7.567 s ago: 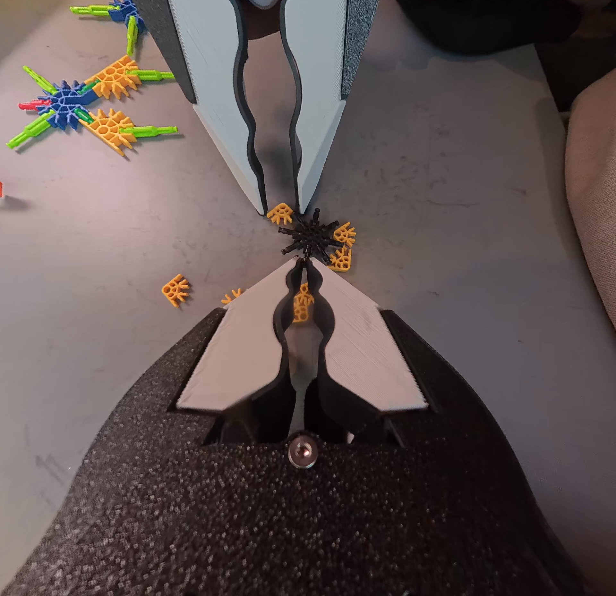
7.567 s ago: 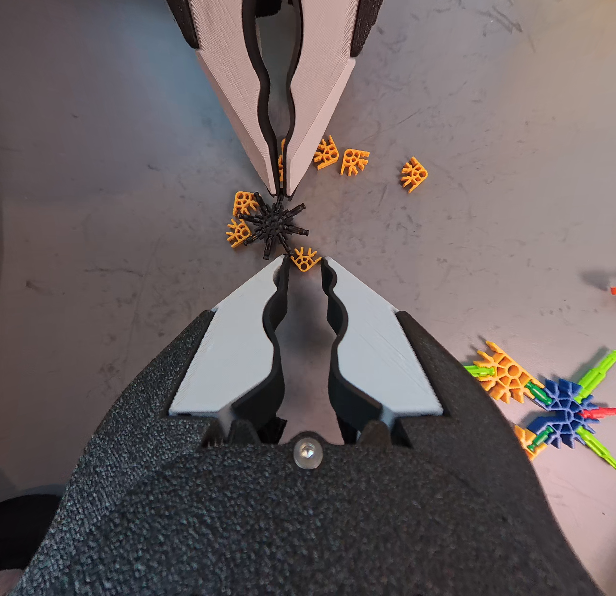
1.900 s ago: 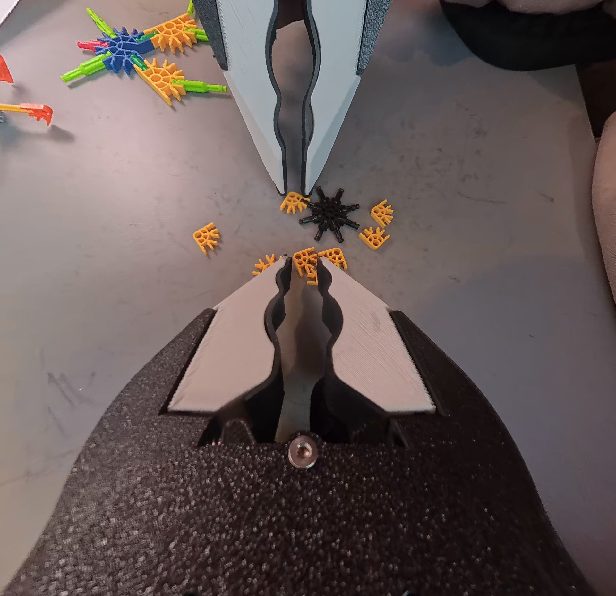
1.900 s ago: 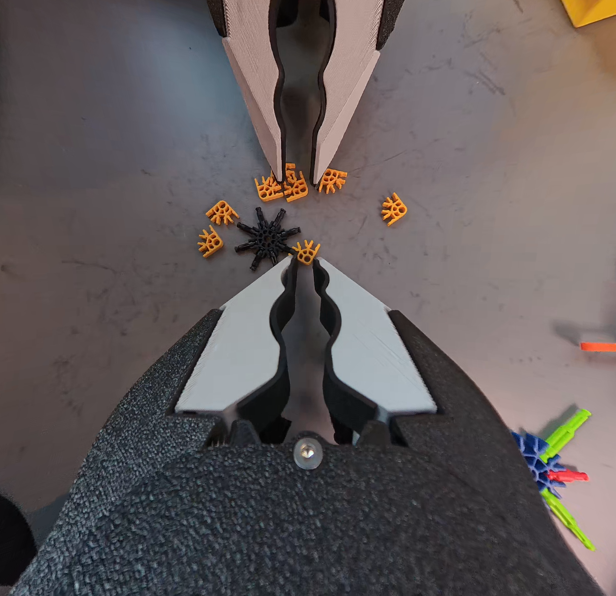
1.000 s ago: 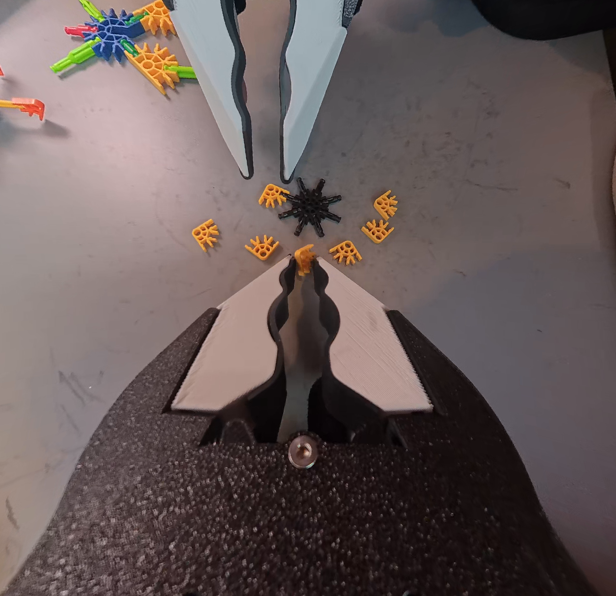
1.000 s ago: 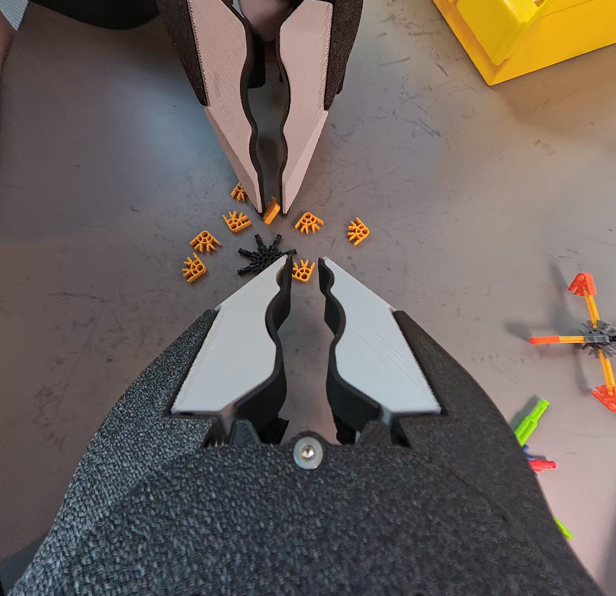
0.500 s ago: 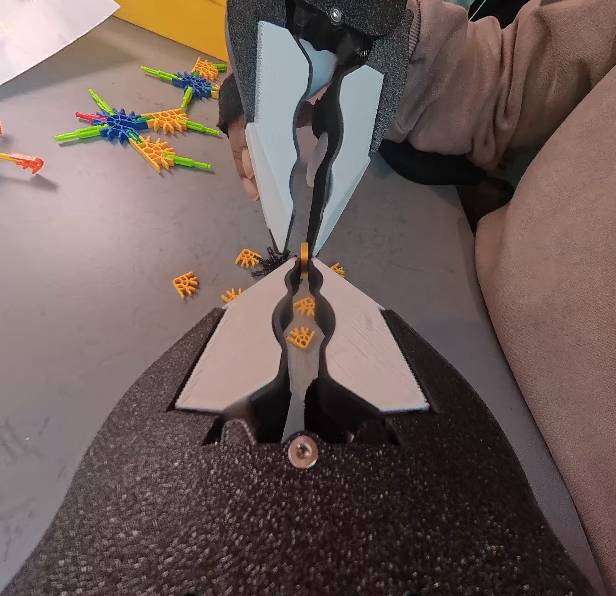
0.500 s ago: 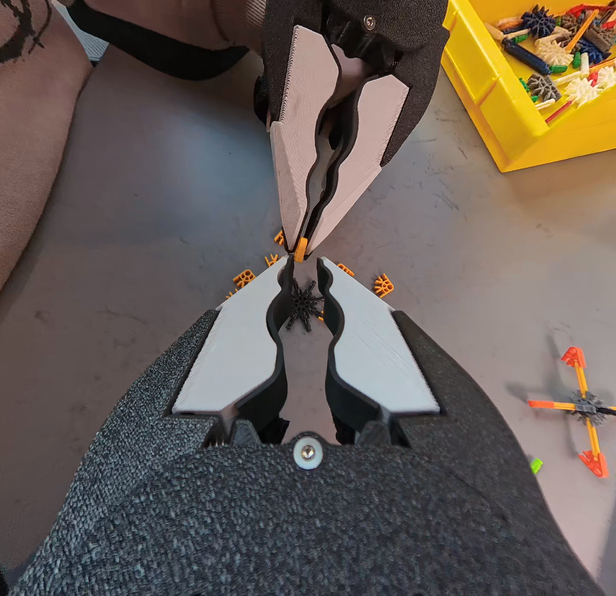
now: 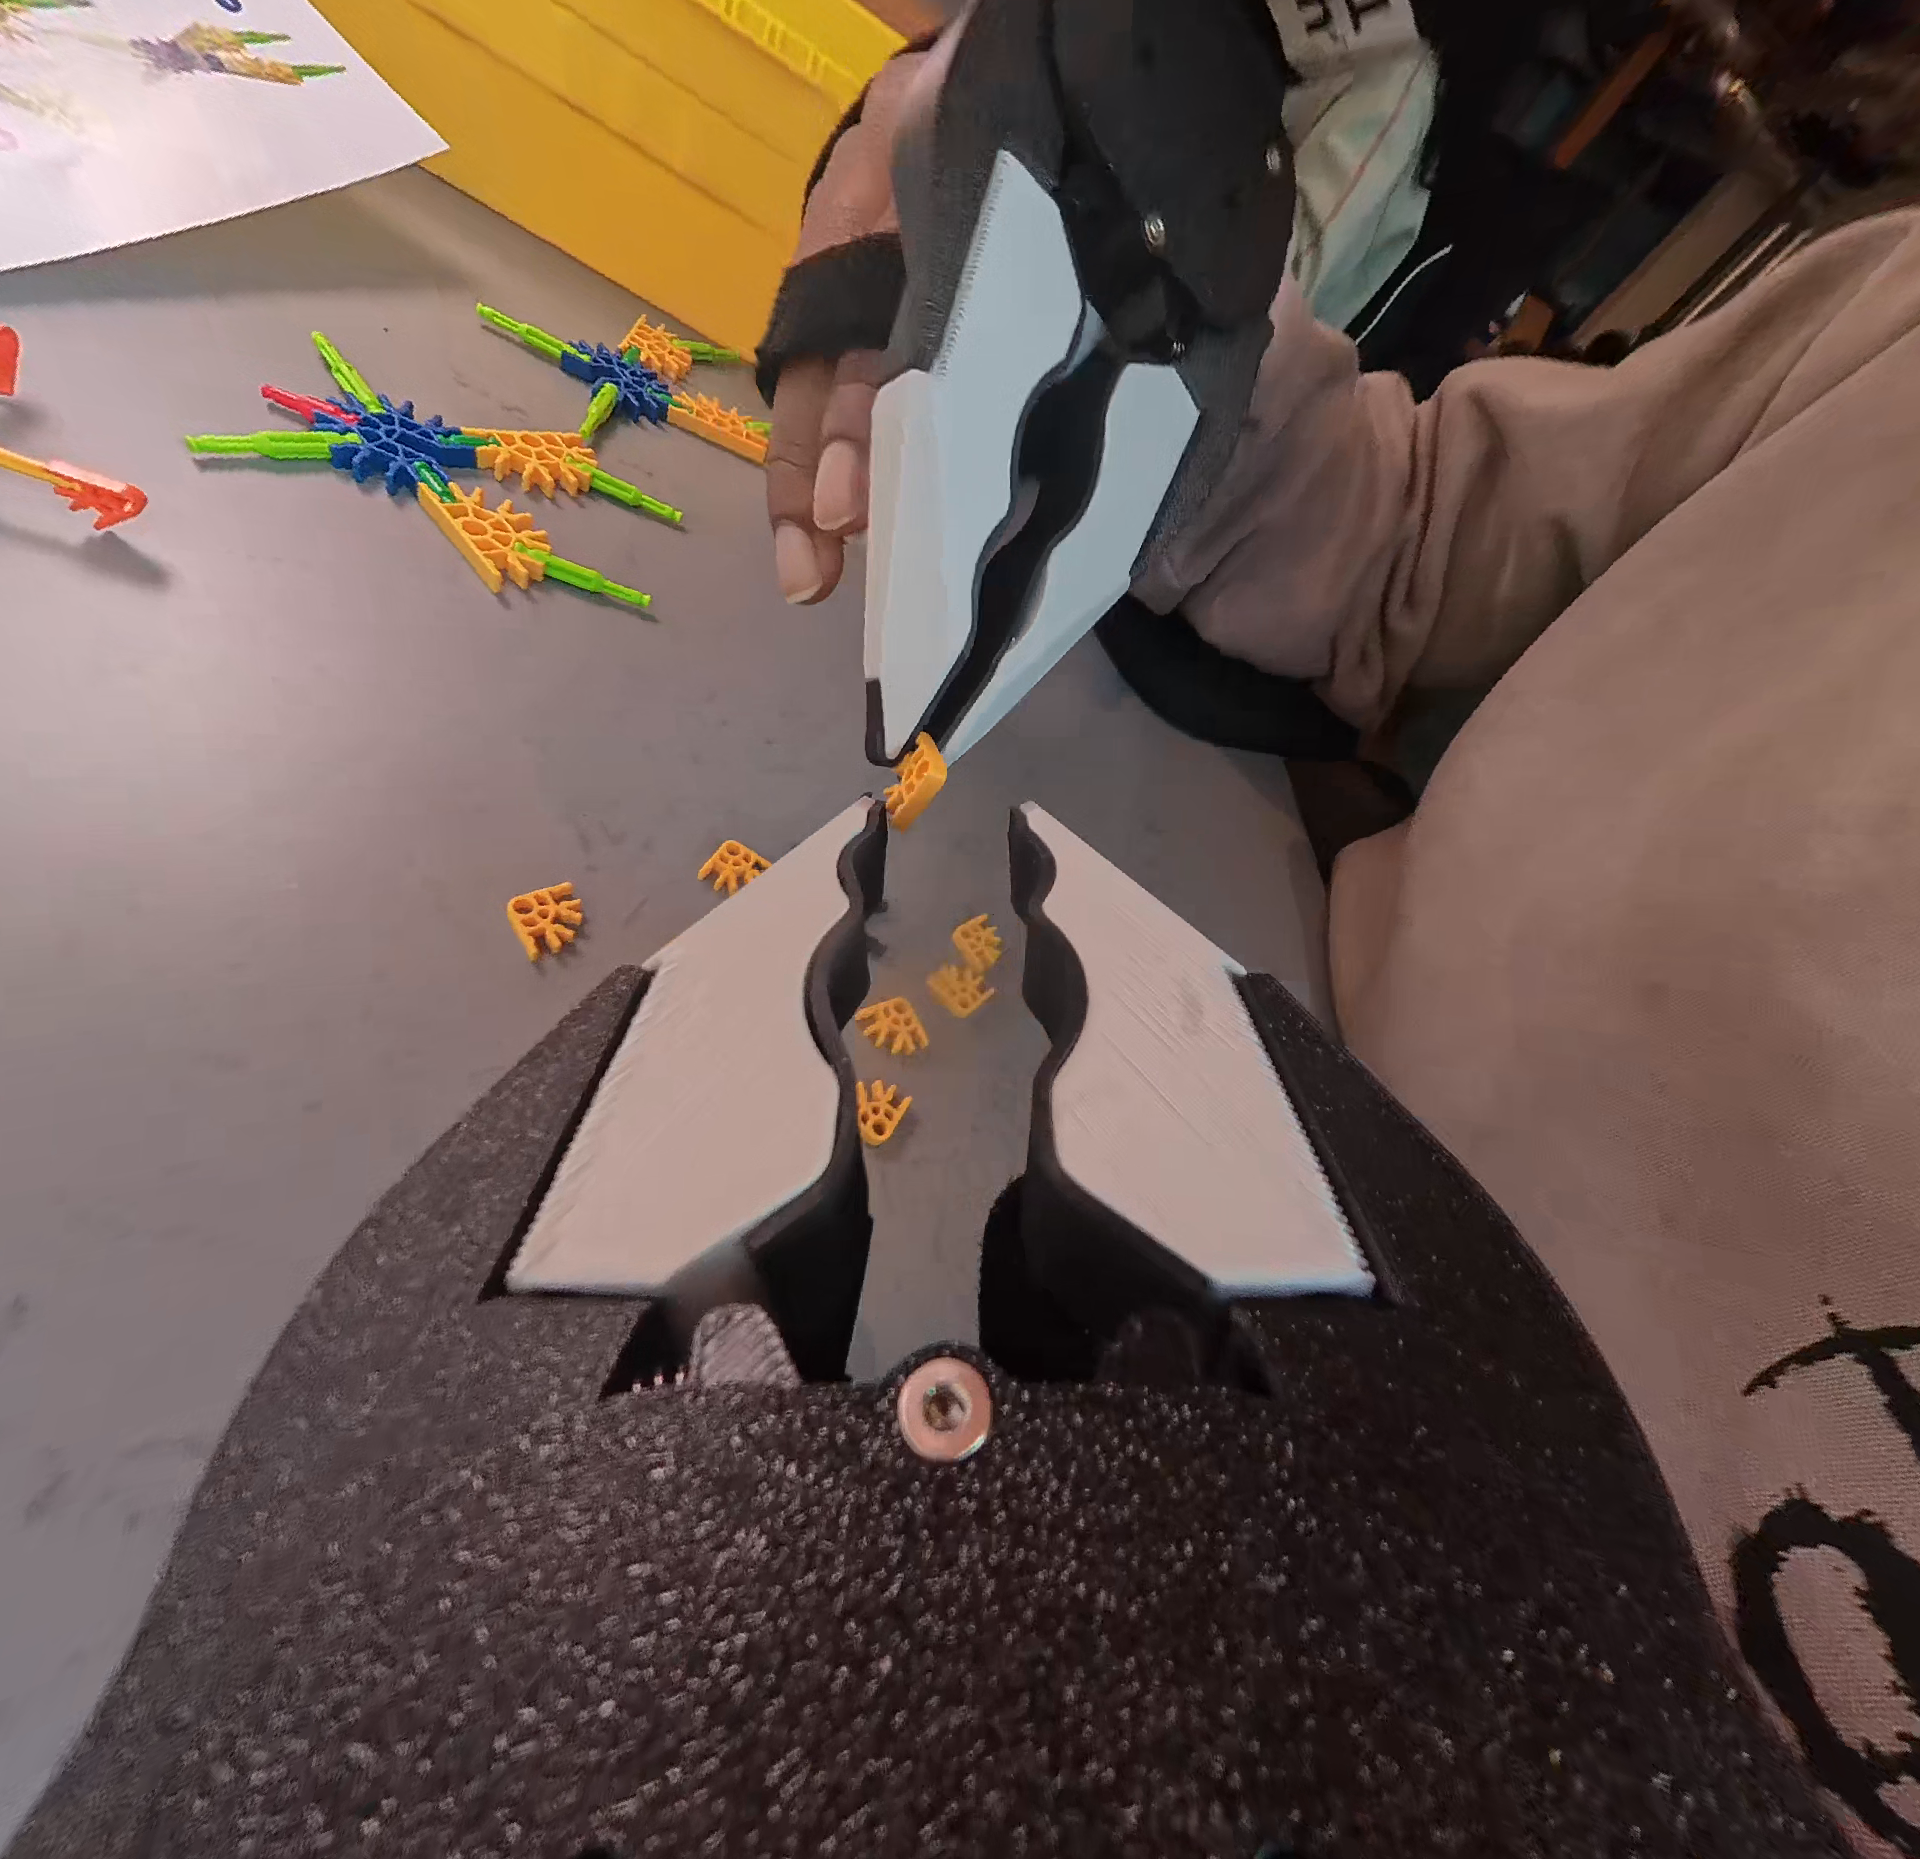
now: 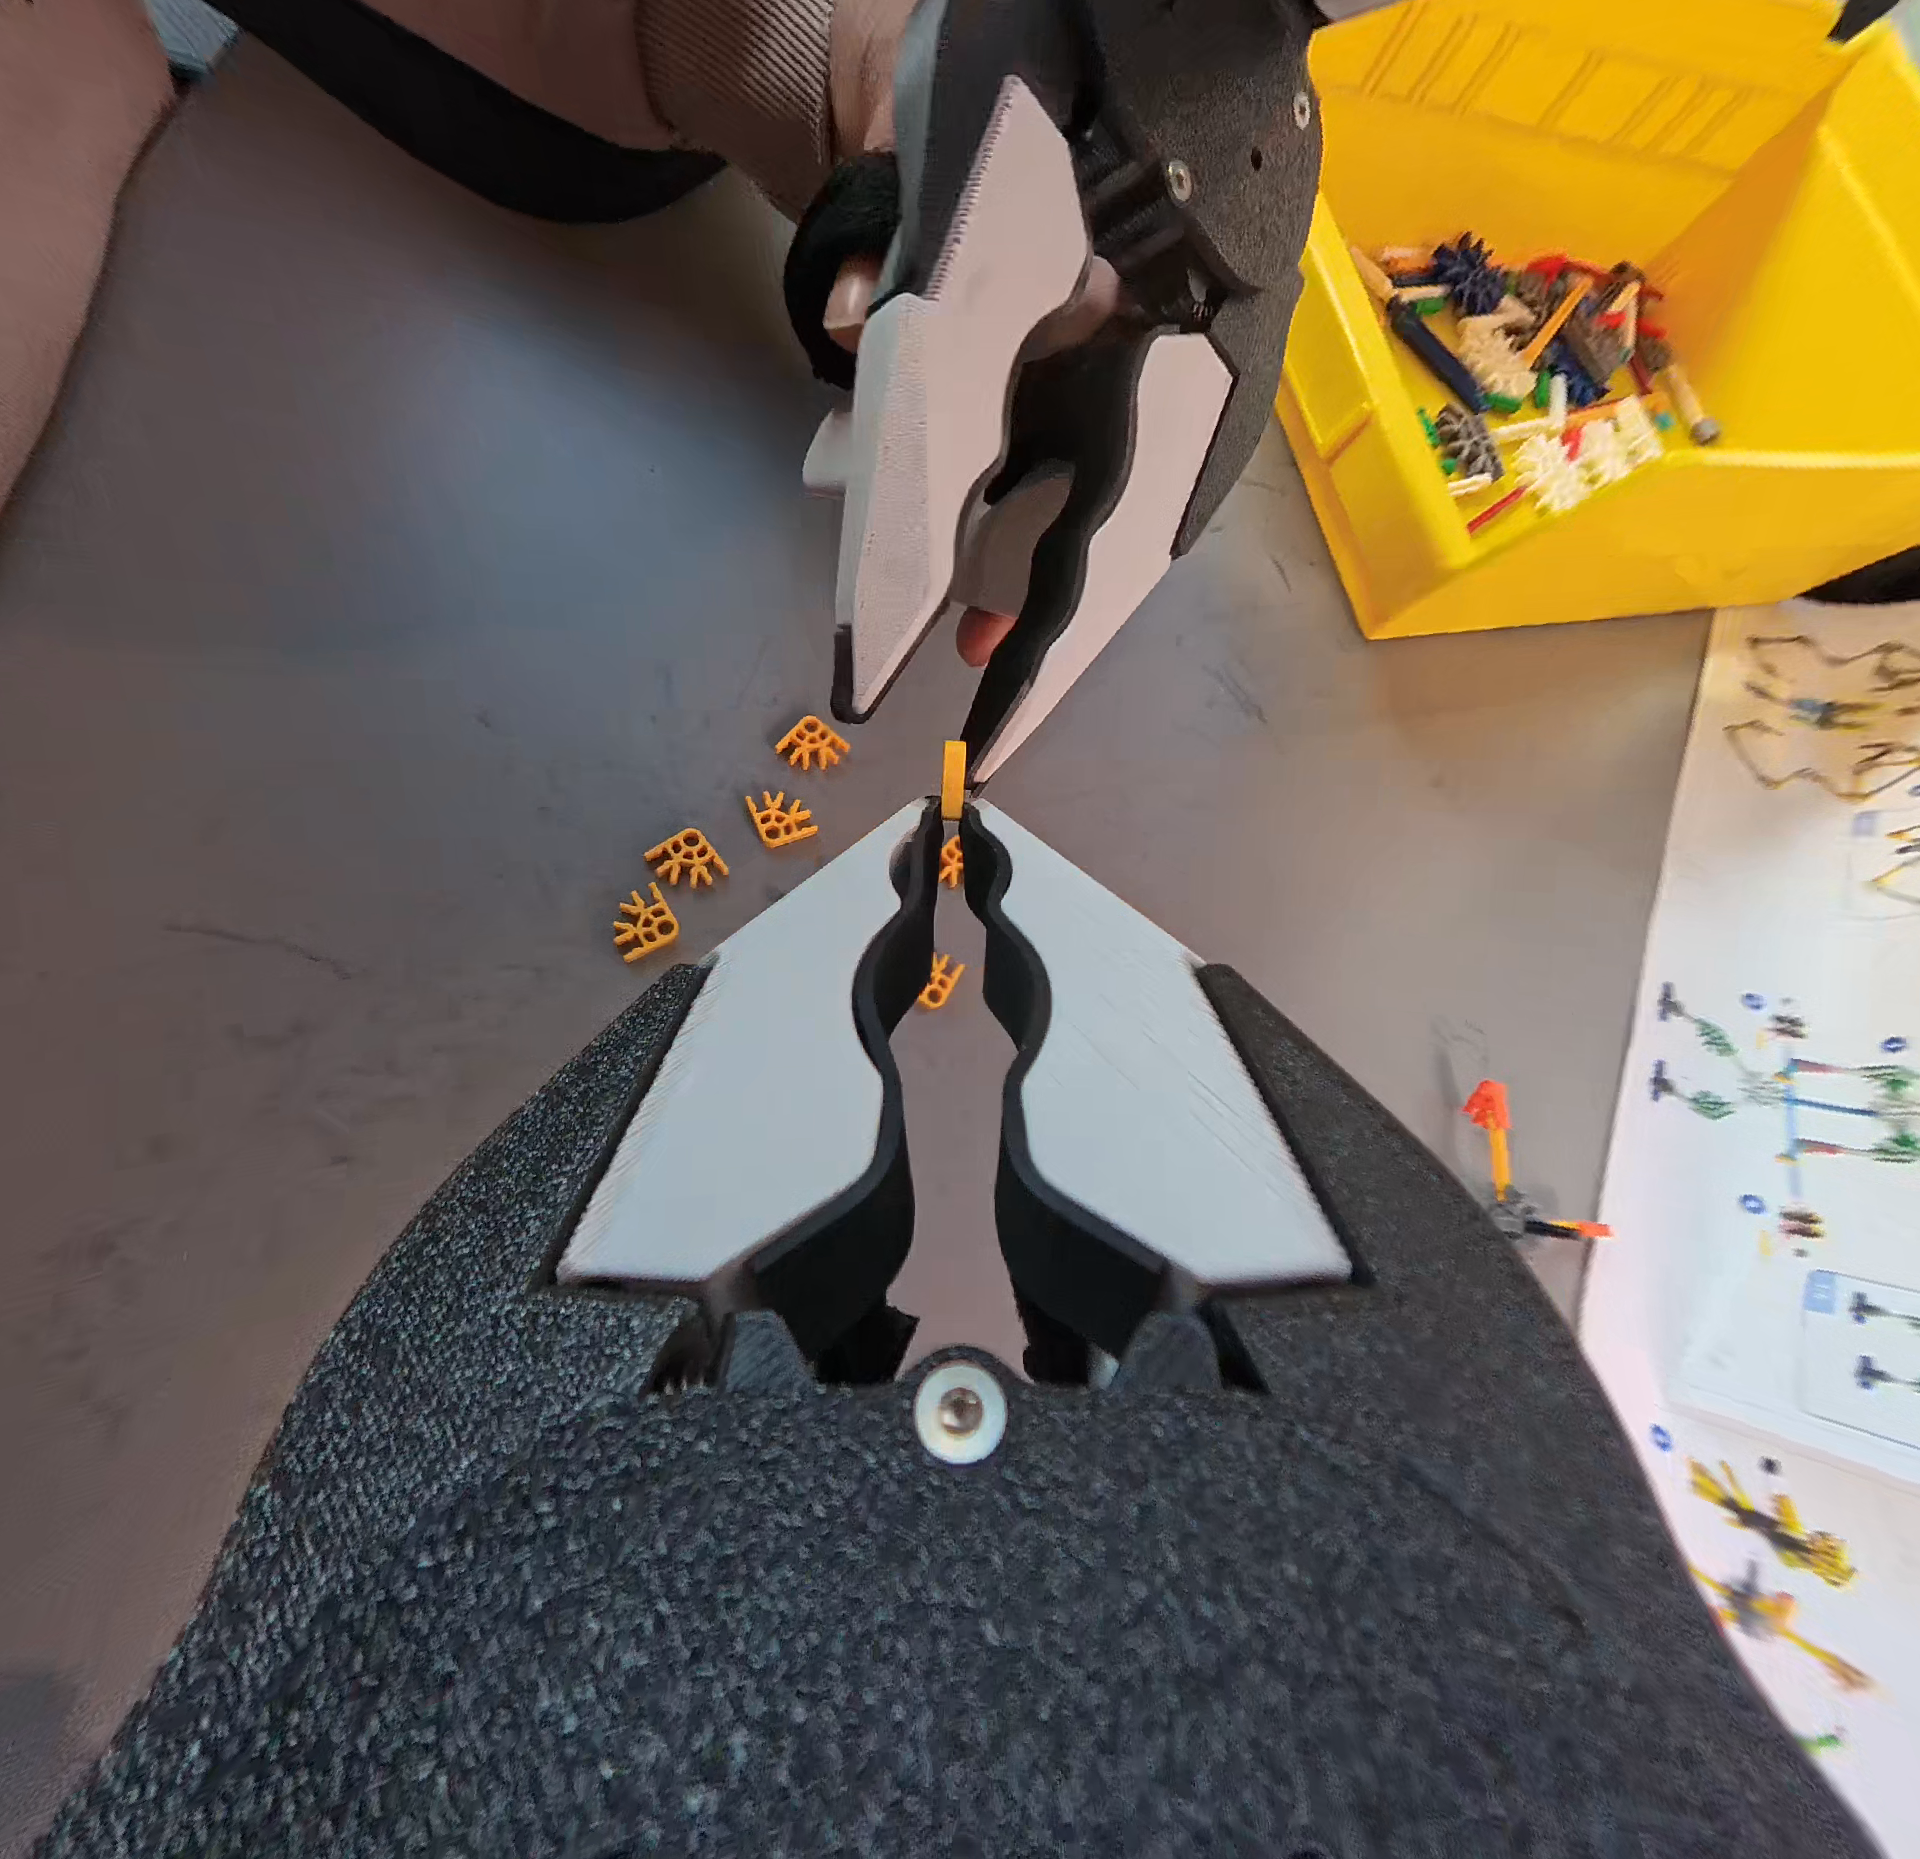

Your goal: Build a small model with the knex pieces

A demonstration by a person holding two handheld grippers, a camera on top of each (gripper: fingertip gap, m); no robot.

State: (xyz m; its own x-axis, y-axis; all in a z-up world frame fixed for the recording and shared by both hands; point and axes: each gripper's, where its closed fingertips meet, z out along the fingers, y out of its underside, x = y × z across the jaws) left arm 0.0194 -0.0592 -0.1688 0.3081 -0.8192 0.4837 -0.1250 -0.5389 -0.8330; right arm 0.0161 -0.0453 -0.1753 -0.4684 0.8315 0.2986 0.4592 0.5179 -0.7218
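Observation:
My right gripper [image 10: 948,810] is shut on a small orange connector [image 10: 952,767] and holds it edge-on above the grey table [image 10: 364,562]. In the left wrist view the right gripper [image 9: 914,749] comes down from above with the same connector [image 9: 914,783] at its tips. My left gripper [image 9: 945,812] is open, its left fingertip just beside that connector; in the right wrist view it [image 10: 920,739] hangs open right behind the piece. Several loose orange connectors [image 9: 545,916] [image 10: 686,859] lie on the table below both grippers. No black star connector shows clearly.
A yellow bin [image 10: 1558,542] with mixed parts stands at the back. Blue-green-orange assemblies [image 9: 395,448] and a red piece [image 9: 99,490] lie to the left. A printed sheet [image 10: 1787,1082] and a small orange rod assembly [image 10: 1496,1155] lie at the right. A person's sleeve [image 9: 1558,874] borders the table. Only a small space, under 4 cm, lies between the two pairs of fingers. From either gripper's tips it is about 20 cm to the red piece [image 9: 99,490].
The orange connector has passed from my left gripper to my right: the left has opened and the right has shut on it. Both grippers have risen from the table.

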